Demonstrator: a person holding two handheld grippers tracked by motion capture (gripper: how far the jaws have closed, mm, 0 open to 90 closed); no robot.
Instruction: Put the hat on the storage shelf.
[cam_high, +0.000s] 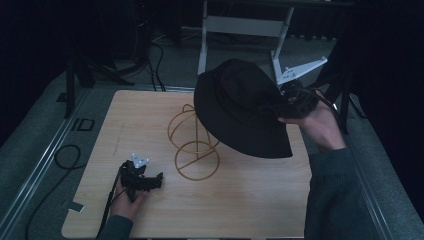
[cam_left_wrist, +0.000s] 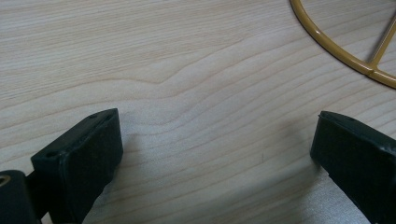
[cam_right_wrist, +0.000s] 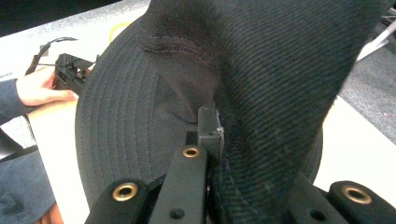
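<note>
Work in hand: the black bucket hat (cam_high: 240, 107) is carried in the air above the gold wire hat stand (cam_high: 194, 145), most probably to be set down on its round top.

Right gripper (cam_high: 295, 100): its fingers (cam_right_wrist: 209, 128) are pressed together on the brim of the hat, at the far right side of the desk (cam_high: 250, 200). Holding only the edge leaves the crown hanging free and open, so I judge it can slide over the stand.

Hat position: tilted, the brim low toward the person, the crown higher and farther back. It partly covers the upper loops of the stand; whether it touches them I cannot tell.

Left gripper (cam_high: 141, 181): it rests low over the desk at the near left, just beside the base ring of the stand. Its fingers (cam_left_wrist: 88, 154) stand wide apart with bare wood between them; they hold nothing.

Reason for left side: probably waiting near the base to steady the light stand if the hat pushes it.

Stand: upright near the middle of the desk.
</note>
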